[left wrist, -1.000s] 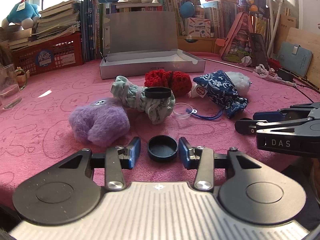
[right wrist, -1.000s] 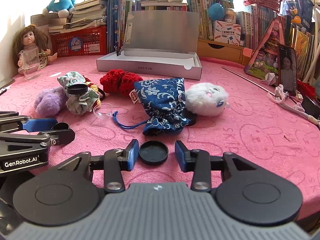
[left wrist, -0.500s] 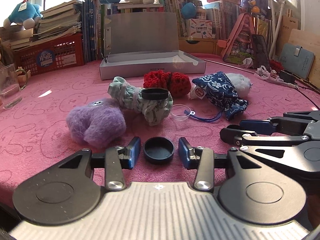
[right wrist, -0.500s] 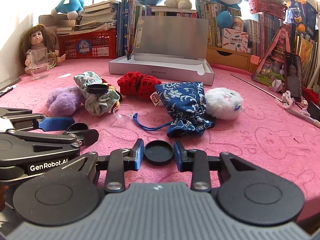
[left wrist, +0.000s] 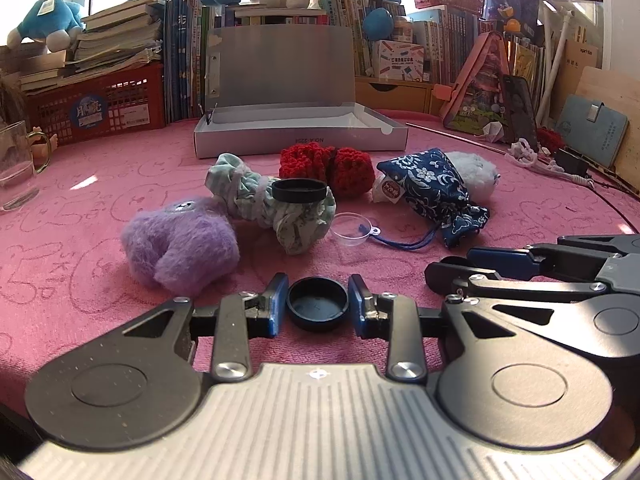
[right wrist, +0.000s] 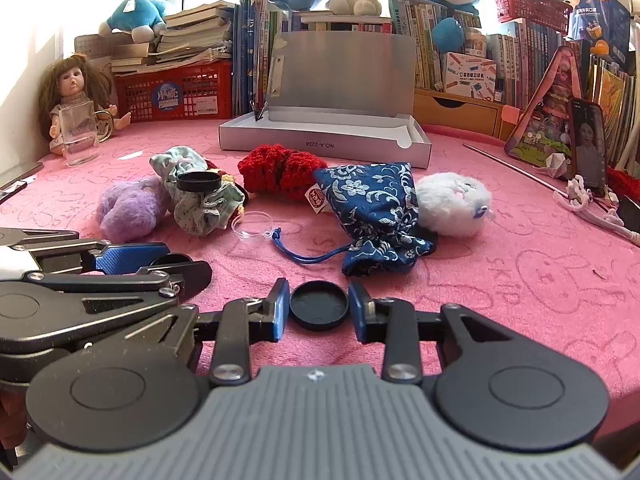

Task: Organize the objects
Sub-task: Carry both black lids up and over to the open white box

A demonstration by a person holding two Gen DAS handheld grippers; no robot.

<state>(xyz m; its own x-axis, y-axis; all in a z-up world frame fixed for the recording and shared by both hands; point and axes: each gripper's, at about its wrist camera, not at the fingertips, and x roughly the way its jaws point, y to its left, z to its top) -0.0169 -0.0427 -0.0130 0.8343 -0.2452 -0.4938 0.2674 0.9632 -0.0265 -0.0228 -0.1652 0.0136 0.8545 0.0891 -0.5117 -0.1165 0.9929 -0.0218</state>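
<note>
Since a second ago, our grippers sit closer side by side near the pink table's front edge. Left gripper clasps a hollow black cap; right gripper clasps a flat black lid.

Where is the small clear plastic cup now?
In the right wrist view, the clear cup lies on the pink cloth, left of centre, between the green scrunchie and the blue pouch.

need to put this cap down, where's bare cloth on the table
Bare cloth right of the blue pouch and white plush; also left, between glass mug and purple plush. Crowded around the scrunchie.
</note>
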